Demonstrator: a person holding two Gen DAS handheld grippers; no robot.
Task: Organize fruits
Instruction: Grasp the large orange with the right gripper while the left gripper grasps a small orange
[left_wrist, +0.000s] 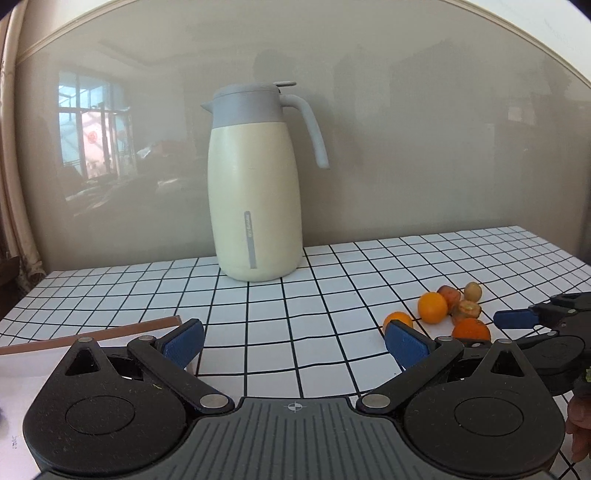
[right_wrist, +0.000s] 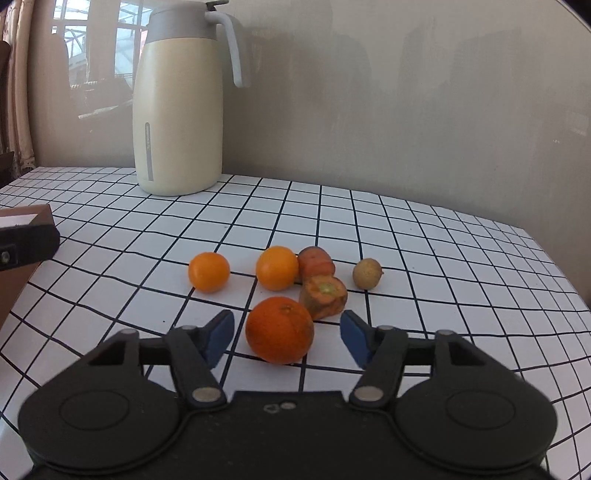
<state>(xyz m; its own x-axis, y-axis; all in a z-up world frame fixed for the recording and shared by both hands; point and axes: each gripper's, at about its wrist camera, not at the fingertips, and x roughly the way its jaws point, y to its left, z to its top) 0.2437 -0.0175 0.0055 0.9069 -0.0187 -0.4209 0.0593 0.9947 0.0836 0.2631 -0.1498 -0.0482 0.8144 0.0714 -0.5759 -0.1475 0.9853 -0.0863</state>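
In the right wrist view a large orange (right_wrist: 279, 329) lies on the checked table between the open blue pads of my right gripper (right_wrist: 287, 338), which do not touch it. Beyond it lie two smaller oranges (right_wrist: 208, 272) (right_wrist: 277, 268), two carrot pieces (right_wrist: 323, 296) (right_wrist: 315, 260) and a small brown fruit (right_wrist: 366, 274). In the left wrist view my left gripper (left_wrist: 294, 341) is open and empty over the table, with the fruit cluster (left_wrist: 432, 307) to its right and the right gripper (left_wrist: 532, 328) at the far right.
A cream thermos jug with a grey lid (left_wrist: 255, 206) stands at the back against the wall; it also shows in the right wrist view (right_wrist: 177, 110). A brown-edged box (left_wrist: 92, 334) lies at the left, and shows at the left edge of the right wrist view (right_wrist: 22, 258).
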